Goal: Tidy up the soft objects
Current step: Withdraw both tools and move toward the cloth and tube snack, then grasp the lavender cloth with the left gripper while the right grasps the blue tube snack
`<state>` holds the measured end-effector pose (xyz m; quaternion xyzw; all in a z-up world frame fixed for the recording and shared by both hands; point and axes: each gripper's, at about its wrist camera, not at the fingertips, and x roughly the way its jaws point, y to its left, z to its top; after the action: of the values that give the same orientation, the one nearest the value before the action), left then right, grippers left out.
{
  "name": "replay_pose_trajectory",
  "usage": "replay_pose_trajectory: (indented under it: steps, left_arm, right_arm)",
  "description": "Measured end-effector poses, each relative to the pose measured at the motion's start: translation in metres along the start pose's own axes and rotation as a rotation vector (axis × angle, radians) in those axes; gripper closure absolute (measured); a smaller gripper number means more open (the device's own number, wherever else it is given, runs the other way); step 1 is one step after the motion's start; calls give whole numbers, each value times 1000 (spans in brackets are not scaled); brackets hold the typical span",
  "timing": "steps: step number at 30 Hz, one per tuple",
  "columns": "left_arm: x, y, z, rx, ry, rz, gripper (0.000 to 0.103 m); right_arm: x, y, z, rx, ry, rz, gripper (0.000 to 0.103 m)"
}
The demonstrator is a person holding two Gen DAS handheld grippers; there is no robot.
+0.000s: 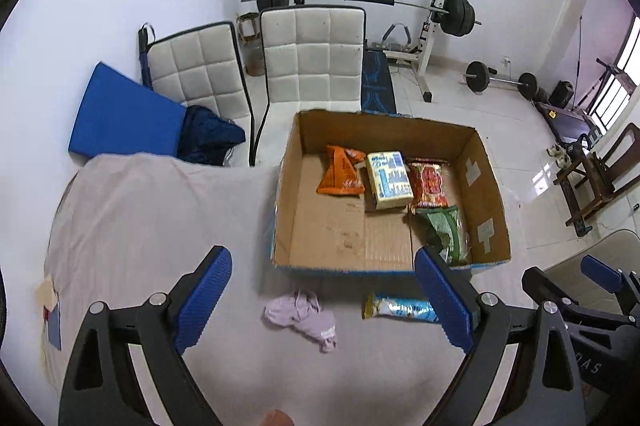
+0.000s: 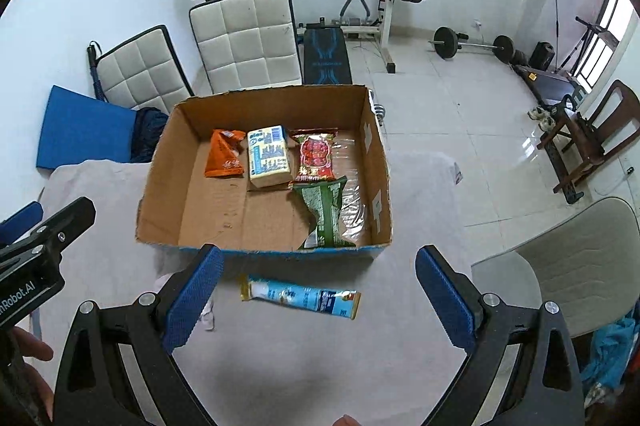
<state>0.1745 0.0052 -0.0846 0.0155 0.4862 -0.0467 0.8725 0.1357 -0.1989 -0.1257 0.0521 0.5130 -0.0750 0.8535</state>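
An open cardboard box [image 1: 486, 182] [image 2: 376, 182] stands on a grey cloth-covered table [image 1: 140, 210] [image 2: 100, 226]. Inside lie an orange packet [image 1: 341, 172] [image 2: 225, 159], a cream and blue pack [image 1: 389, 179] [image 2: 269, 155], a red packet [image 1: 429, 183] [image 2: 316, 156] and a green packet [image 1: 446, 232] [image 2: 325, 212]. In front of the box lie a crumpled lilac cloth [image 1: 304, 318] and a blue snack bar [image 1: 402, 307] [image 2: 300, 296]. My left gripper [image 1: 324, 302] is open above the cloth. My right gripper [image 2: 318, 302] is open above the bar.
Two white padded chairs [image 1: 312, 58] [image 2: 248, 42] and a blue mat [image 1: 120, 114] stand behind the table. A barbell rack [image 1: 432, 14] and weights are at the far wall. A beige chair [image 2: 568, 266] is at the right.
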Motion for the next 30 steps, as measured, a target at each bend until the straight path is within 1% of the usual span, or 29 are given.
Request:
replay_pose_trajectory:
  steps: [2, 4, 6, 8, 10, 13, 16, 18, 21, 23, 25, 26, 27, 28, 29, 30]
  left_arm:
    - [5, 3, -10, -11, 28, 7, 9]
    - [16, 6, -19, -22, 64, 14, 9]
    - [35, 11, -31, -34, 114, 25, 9]
    - [53, 16, -44, -52, 166, 33, 9]
    - [72, 22, -56, -82, 218, 34, 9]
    - [92, 27, -72, -104, 262, 42, 9]
    - [113, 31, -87, -111, 314, 66, 9]
    - [124, 35, -94, -128, 343, 73, 9]
    - [140, 46, -103, -176, 382, 72, 9]
    - [149, 53, -108, -208, 412, 67, 9]
    - [155, 59, -111, -236, 428, 61, 9]
    - [158, 62, -111, -245, 434, 60, 9]
    - [160, 64, -112, -253, 439, 60, 9]
    - [163, 67, -112, -264, 444, 56, 9]
    - [165, 69, -113, -277, 449, 52, 9]
    - [169, 71, -113, -290, 457, 47, 9]
  right_arm:
    - [5, -6, -6, -8, 27, 14, 4]
    - [17, -11, -12, -19, 67, 18, 4]
    - [39, -17, -21, -26, 117, 36, 4]
    - [69, -21, -32, -52, 193, 63, 4]
    - [94, -19, -41, -98, 247, 76, 4]
    - [139, -7, -61, -214, 334, 65, 4]
    - [173, 3, -74, -293, 383, 67, 5]
    - [189, 10, -77, -331, 406, 67, 9]
    - [217, 23, -80, -397, 431, 61, 15]
    - [233, 31, -83, -442, 451, 58, 15]
    - [245, 38, -89, -482, 466, 29, 22]
    - [248, 41, -92, -494, 475, 23, 34]
    - [248, 43, -92, -487, 479, 26, 41]
    - [247, 44, -94, -471, 505, 39, 46]
    - [245, 45, -96, -445, 544, 76, 53]
    - [243, 46, -99, -412, 586, 135, 54]
